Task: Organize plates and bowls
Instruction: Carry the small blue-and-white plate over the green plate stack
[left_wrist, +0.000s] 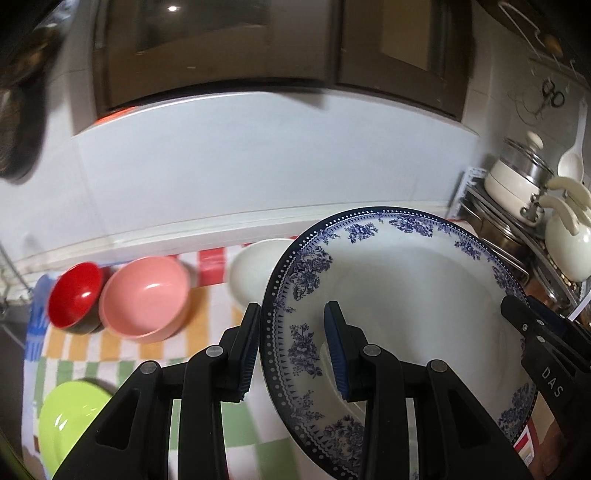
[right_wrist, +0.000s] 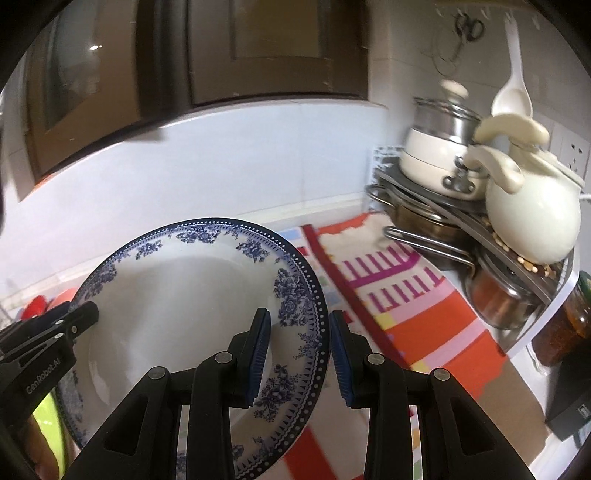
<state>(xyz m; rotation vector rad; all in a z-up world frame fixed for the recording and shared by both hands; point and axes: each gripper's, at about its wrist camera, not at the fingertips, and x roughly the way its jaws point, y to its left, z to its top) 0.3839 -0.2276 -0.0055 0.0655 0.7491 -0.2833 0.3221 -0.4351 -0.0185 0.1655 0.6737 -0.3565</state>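
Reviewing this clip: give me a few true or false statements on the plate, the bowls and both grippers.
1. Both grippers hold the blue-patterned white plate by opposite rims. True: left gripper, right gripper.
2. The plate lies flat on the cloth. False: it is lifted and tilted.
3. The red bowl sits beside the pink bowl. True.
4. The pink bowl is upside down. False: its opening faces up.
5. The lime green dish is stacked inside the pink bowl. False: it sits apart, nearer the camera.

Home kitchen. Dark wood wall cupboards (left_wrist: 266, 44) over white tiled wall (left_wrist: 258, 162). Corner metal rack (right_wrist: 480, 236) stacked with pots (right_wrist: 439, 162) and cream kettle (right_wrist: 532, 218). Scissors (right_wrist: 469, 27) and white ladle (right_wrist: 513, 88) hang on wall. Striped cloth (right_wrist: 424, 317) covers bench.
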